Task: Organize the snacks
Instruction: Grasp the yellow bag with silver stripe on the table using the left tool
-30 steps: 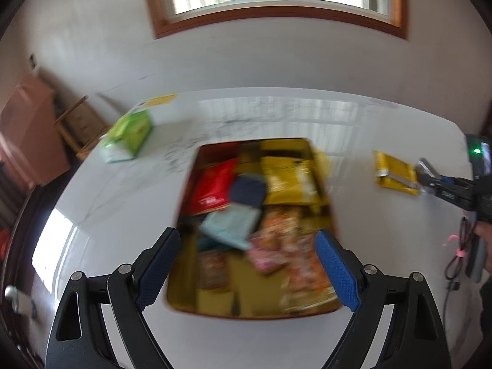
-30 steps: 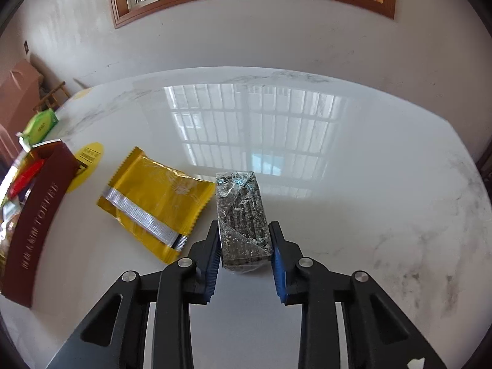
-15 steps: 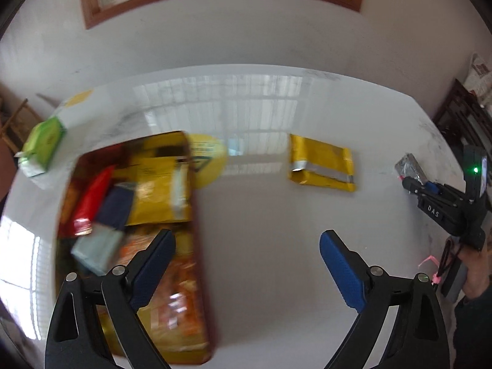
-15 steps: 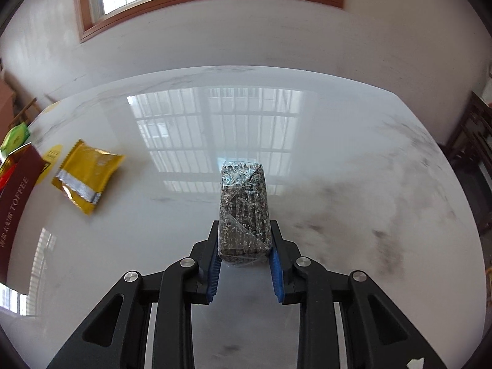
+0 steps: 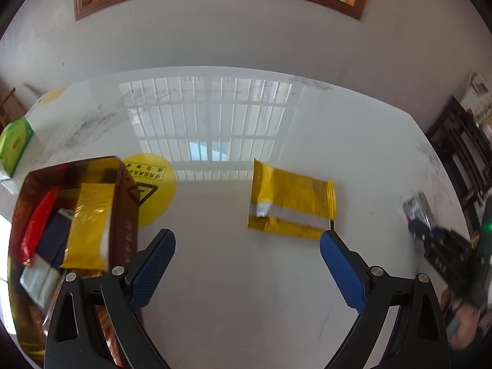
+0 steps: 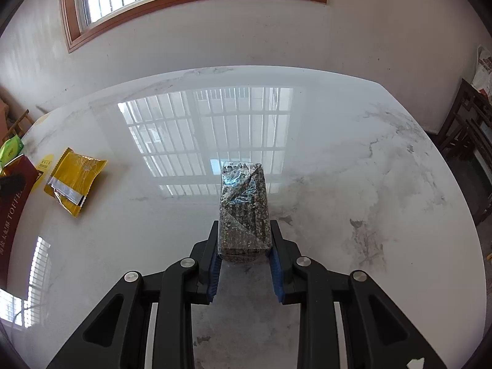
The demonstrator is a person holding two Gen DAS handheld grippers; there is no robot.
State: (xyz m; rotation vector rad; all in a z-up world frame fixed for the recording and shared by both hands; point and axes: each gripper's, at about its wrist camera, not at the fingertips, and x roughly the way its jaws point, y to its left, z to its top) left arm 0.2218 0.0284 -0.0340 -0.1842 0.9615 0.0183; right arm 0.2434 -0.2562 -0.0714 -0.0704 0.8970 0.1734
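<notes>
A yellow snack packet [image 5: 292,204] with a silver band lies flat on the white marble table [image 5: 246,292]. My left gripper [image 5: 247,255] hangs open just in front of it, nothing between its blue pads. To the left stands a dark red box [image 5: 124,215] holding several snack packs. My right gripper [image 6: 244,253] is shut on a dark speckled bar in clear wrap [image 6: 244,212], held over the table's right part. The same yellow packet [image 6: 73,181] and the box [image 6: 12,203] show at the left edge of the right wrist view.
A round yellow sticker [image 5: 153,190] lies on the table by the box. A green carton [image 5: 13,144] sits at the far left. Dark wooden furniture [image 5: 461,153] stands beyond the table's right edge. The wall and a window lie behind.
The left gripper swung right from above the box to the yellow packet and came closer to the table. The right gripper carried the bar rightward, away from the packet, then held still.
</notes>
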